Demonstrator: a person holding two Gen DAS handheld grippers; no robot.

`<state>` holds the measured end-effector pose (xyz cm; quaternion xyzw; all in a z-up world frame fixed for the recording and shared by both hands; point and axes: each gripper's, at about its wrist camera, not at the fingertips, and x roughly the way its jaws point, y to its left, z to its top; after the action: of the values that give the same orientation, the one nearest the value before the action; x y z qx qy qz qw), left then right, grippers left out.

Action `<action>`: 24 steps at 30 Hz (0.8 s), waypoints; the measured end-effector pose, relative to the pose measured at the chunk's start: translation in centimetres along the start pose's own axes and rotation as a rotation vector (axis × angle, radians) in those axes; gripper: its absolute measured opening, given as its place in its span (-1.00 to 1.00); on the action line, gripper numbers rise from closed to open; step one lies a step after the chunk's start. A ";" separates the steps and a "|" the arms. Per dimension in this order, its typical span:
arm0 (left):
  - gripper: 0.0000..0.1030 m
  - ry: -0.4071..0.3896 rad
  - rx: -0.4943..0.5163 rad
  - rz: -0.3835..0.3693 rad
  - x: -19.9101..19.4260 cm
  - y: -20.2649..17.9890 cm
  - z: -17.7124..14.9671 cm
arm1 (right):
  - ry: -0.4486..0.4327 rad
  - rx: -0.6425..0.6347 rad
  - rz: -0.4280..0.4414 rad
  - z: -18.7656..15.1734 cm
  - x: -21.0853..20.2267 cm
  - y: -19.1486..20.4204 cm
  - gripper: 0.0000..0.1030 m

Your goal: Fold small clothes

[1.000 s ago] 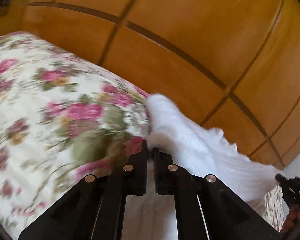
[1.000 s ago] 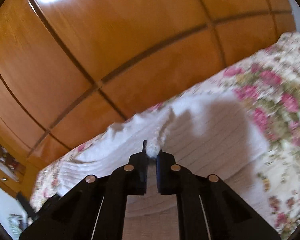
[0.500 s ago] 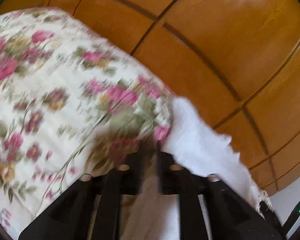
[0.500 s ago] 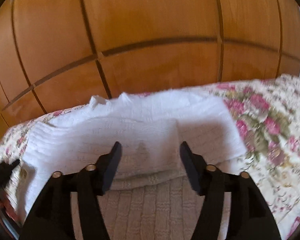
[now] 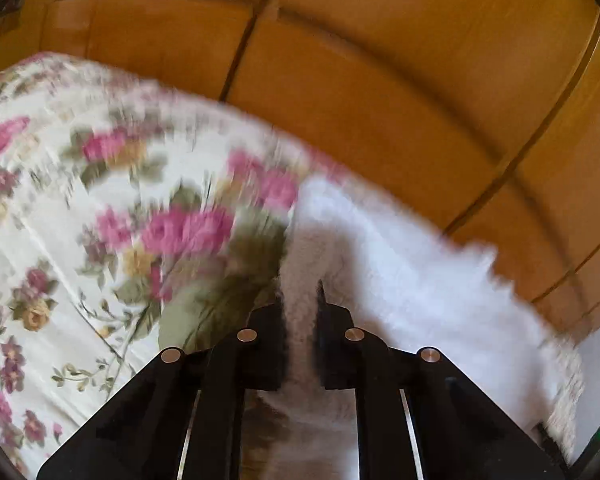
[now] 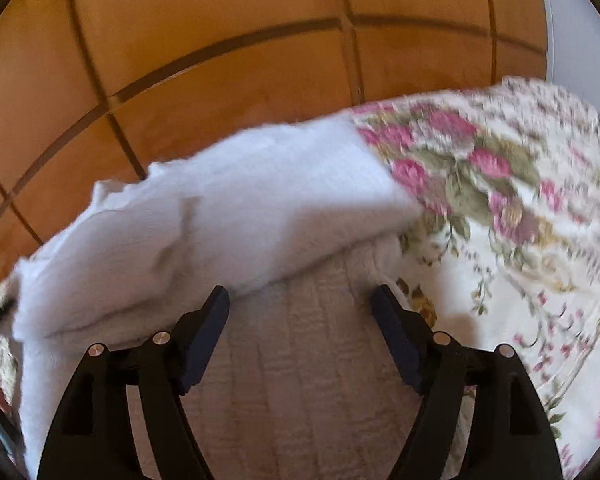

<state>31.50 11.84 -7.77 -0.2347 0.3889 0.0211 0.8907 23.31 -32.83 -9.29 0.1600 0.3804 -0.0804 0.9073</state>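
Through the left wrist camera, my left gripper (image 5: 300,300) sits low over a white knit sweater (image 5: 400,280) on the bed, whose floral bedspread (image 5: 80,208) fills the left half of the view. The fingers (image 5: 270,336) are parted only narrowly and white knit fills the gap between them; the frame is smeared, so I cannot tell whether they are pinching the cloth or merely poised over it. Behind the bed runs a wooden panelled wardrobe (image 5: 380,80).

Through the right wrist camera, my right gripper (image 6: 300,304) has its fingers (image 6: 204,340) spread wide and grips nothing. They hover just above the ribbed lower layer of the sweater (image 6: 240,208), right at the edge of a flap that lies doubled over it. The flap's far edge reaches toward the wardrobe (image 6: 220,60), and the bedspread (image 6: 520,240) lies to the right.

I judge that a fold has just been laid and the step in hand is letting go and settling it. To do that well, I would lift both grippers straight away from the cloth without dragging it, then check that the flap's edges sit square on the layer beneath, smoothing the small ridge near the flap's left part if needed.

In the right view the sweater's long axis runs from lower left to upper right, roughly along the bed's far edge, with its ribbing running across that line toward my gripper.
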 end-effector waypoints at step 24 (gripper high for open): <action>-0.13 -0.019 0.273 0.084 -0.7 -6.7 -4.4 | 0.041 -0.264 0.051 1.4 2.8 7.5 -0.59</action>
<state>29.43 4.06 -7.18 -0.0945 0.3892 0.0075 0.9163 28.18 -26.36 -8.63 0.0507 0.4018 -0.0033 0.9143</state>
